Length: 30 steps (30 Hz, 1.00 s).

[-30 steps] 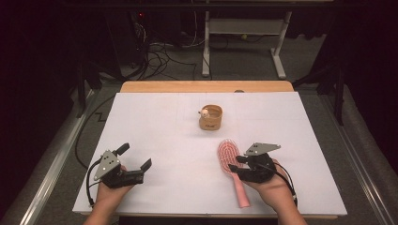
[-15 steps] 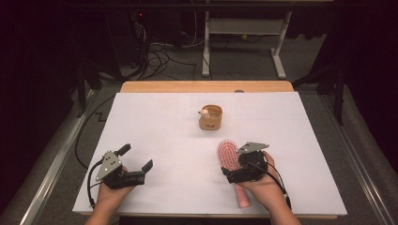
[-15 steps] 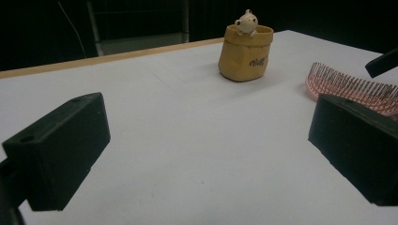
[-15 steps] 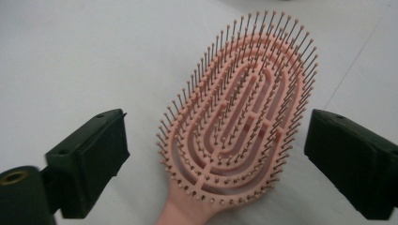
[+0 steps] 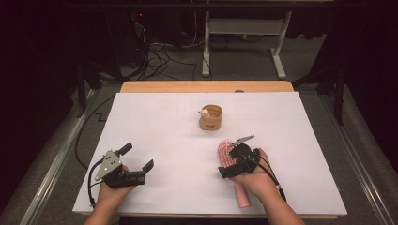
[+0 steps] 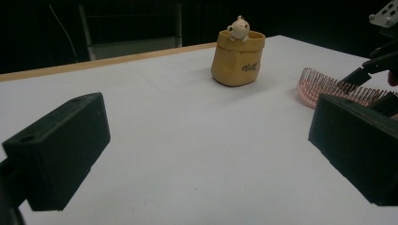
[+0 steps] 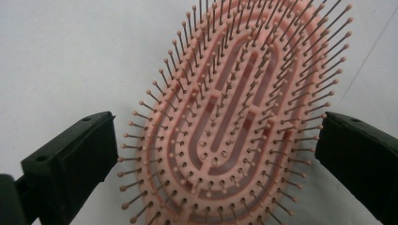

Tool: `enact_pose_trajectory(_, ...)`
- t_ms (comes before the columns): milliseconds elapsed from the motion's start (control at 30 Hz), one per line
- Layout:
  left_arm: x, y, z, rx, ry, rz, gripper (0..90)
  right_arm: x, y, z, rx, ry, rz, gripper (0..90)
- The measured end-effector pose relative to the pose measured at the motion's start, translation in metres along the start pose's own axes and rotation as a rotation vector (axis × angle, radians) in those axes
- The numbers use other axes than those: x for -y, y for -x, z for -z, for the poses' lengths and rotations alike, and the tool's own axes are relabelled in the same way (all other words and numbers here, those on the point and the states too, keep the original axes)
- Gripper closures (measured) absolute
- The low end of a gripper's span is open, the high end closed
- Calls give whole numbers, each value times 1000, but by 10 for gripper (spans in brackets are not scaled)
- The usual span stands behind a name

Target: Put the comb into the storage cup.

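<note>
Item: pink hairbrush [image 5: 229, 152]; lies flat on the white table [image 5: 155, 122], bristles up, near the front edge on the person's right; handle runs toward the person, partly under the right hand [image 5: 256, 176]; bristled head points toward the table's middle.

Item: right gripper [image 5: 234, 159]; poised over the brush head; jaws have just been opening and stand wide; in the right gripper view the head [image 7: 234, 117] sits between the two black jaws, one on each side, bristle tips just short of both pads; nothing gripped.

Item: left gripper [image 5: 138, 161]; at the front left, well apart from the brush; jaws spread wide over bare table; nothing between them.

Item: small tan pouch [image 5: 210, 117]; upright near the table's middle, beyond the brush; a small pale figure [image 6: 238, 28] peeks over its rim.
</note>
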<state>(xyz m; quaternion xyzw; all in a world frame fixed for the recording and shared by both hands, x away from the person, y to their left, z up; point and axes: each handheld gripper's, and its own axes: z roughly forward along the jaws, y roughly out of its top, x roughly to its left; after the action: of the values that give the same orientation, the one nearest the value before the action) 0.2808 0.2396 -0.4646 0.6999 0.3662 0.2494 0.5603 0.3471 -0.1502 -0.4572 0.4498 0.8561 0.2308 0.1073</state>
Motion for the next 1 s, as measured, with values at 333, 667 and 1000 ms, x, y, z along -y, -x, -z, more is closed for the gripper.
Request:
enact_pose_trajectory(333, 0, -1, -1, 1, 0, 4, 0, -5, -2, -3, 35, -66, 46, 114)
enact_pose_trajectory(667, 0, 0, -1, -3, -5, 3, 0, -6, 0, 2, 12, -106, 137, 145)
enact_pose_trajectory(1000, 0, 1, -2, -3, -6, 0, 0, -2, 8, 6, -42, -130, 255, 169)
